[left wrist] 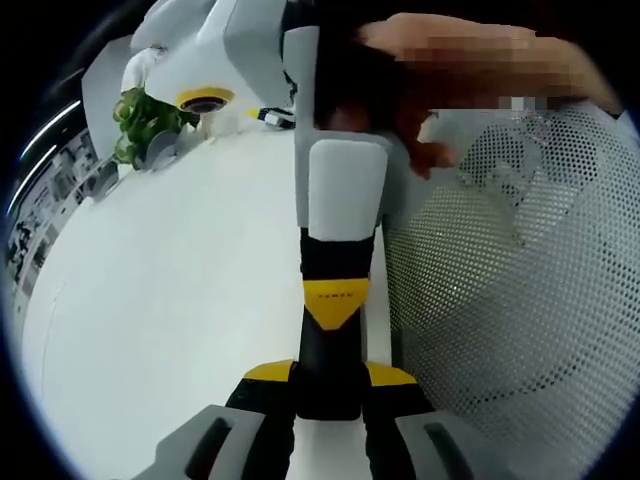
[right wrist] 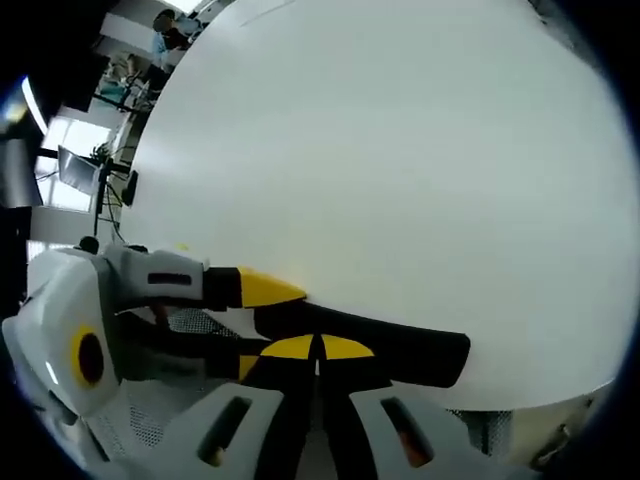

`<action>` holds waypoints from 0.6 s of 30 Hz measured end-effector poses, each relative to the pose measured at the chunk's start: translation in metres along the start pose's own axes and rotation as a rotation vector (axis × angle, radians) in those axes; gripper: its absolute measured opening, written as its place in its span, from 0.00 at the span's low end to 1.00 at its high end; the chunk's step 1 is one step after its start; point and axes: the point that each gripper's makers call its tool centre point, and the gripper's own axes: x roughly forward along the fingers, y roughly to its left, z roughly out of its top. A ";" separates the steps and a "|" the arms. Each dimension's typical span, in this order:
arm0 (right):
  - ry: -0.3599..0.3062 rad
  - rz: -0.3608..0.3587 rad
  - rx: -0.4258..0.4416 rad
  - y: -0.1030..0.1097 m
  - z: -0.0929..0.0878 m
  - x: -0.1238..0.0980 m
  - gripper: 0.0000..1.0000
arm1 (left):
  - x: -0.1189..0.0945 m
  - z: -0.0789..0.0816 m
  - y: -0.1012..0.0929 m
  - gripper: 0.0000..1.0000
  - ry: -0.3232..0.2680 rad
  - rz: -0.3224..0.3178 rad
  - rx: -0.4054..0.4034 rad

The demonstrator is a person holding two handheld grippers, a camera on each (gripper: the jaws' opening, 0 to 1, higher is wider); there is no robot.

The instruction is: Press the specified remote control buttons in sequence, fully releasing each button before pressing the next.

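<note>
Both tongs pressed together, left tongs (left wrist: 330, 385) pinching black remote (left wrist: 330, 330), above white table (left wrist: 170, 300); right tongs (right wrist: 318, 372)

White bench (left wrist: 170, 300) surface, bare where visible. Green leafy plant (left wrist: 140, 120) at the far left edge of the bench in left gripper view. White perforated mesh panel (left wrist: 520, 300) just beside the bench on the right. Right gripper view: windows (right wrist: 70, 150) and room clutter beyond the bench's far edge, too small to identify.
</note>
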 end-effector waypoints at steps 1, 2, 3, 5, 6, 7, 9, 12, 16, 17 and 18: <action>-0.022 0.009 0.009 0.001 0.002 -0.003 0.00 | 0.000 0.000 0.000 0.25 0.001 0.001 0.001; -0.031 0.016 0.016 0.002 0.003 -0.004 0.00 | 0.000 0.000 0.000 0.25 0.002 0.001 0.000; -0.035 0.023 0.020 0.003 0.004 -0.005 0.00 | 0.000 0.000 0.000 0.25 0.003 0.001 0.000; -0.053 0.042 0.031 0.005 0.007 -0.007 0.00 | 0.000 0.000 0.000 0.25 0.005 0.001 0.000; -0.062 0.046 0.034 0.005 0.008 -0.009 0.00 | 0.000 0.000 0.000 0.25 0.005 0.002 0.000; -0.086 0.048 0.040 0.005 0.012 -0.012 0.00 | 0.000 0.000 0.000 0.25 0.005 0.002 -0.001; -0.148 0.047 0.069 0.002 0.021 -0.018 0.00 | 0.000 0.000 0.000 0.25 0.005 0.002 0.000; -0.198 0.032 0.072 -0.003 0.027 -0.028 0.00 | 0.000 0.000 0.000 0.25 0.005 0.002 0.001; -0.300 0.029 0.064 -0.003 0.042 -0.043 0.00 | 0.000 0.001 0.000 0.25 0.005 0.001 0.004; -0.317 0.031 0.057 -0.001 0.044 -0.047 0.00 | 0.000 0.000 0.000 0.25 0.006 0.003 0.003; -0.354 0.033 0.022 0.002 0.048 -0.052 0.00 | 0.000 0.000 0.000 0.25 0.006 0.003 0.004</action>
